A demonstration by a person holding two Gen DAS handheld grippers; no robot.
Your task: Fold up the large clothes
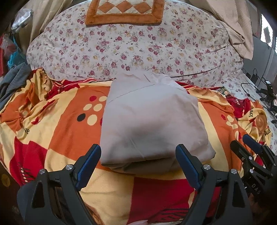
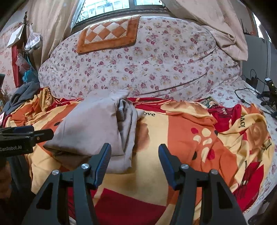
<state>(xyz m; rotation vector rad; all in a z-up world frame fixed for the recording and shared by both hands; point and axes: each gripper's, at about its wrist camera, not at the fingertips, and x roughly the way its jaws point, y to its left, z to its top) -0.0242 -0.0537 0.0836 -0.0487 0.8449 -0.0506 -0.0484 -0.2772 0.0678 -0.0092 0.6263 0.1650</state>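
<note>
A folded beige-grey garment (image 1: 152, 124) lies as a compact rectangle on the orange, red and yellow blanket (image 1: 65, 121). My left gripper (image 1: 138, 148) stands open, its blue-padded fingers either side of the garment's near edge, pressing on nothing. In the right wrist view the same garment (image 2: 90, 124) shows its stacked layers and a ribbed cuff along its right side. My right gripper (image 2: 134, 147) is open just right of that side, with blanket (image 2: 181, 131) between its fingers. Each gripper shows in the other's view: the right gripper (image 1: 245, 143) and the left gripper (image 2: 43, 131).
A floral duvet (image 1: 138, 48) is heaped behind the garment, with an orange checked cushion (image 1: 124, 12) on top. A striped grey cloth (image 1: 13, 81) lies at the far left. Cables and black devices (image 1: 266, 93) sit at the right edge. Beige curtains (image 2: 216, 26) hang by the window.
</note>
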